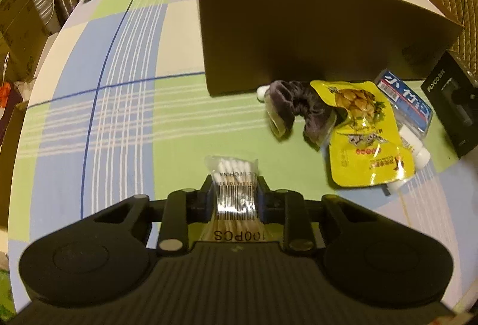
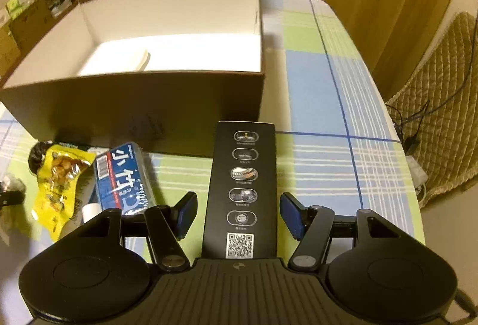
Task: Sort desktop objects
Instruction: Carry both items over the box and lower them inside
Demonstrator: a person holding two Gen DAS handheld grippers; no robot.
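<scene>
Cotton-swab packet [image 1: 234, 190] marked "100PCS" pinched between left gripper [image 1: 234, 199] pads; right gripper [image 2: 239, 214] spread clear around black box [image 2: 243, 184] with QR code; "FLYCO" on it in left view.

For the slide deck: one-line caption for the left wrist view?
Left gripper shut on a cotton swab pack, brown box and yellow snack pouch ahead.

"100PCS" reads upside down on the cotton swab packet [image 1: 234, 193], with "IN CHINA" and a barcode above it. "FLYCO" runs up the black box [image 1: 451, 104] at the bench's right edge; its long face [image 2: 243, 187] carries a QR code. The blue packet [image 2: 125, 178] shows "小竹".
</scene>
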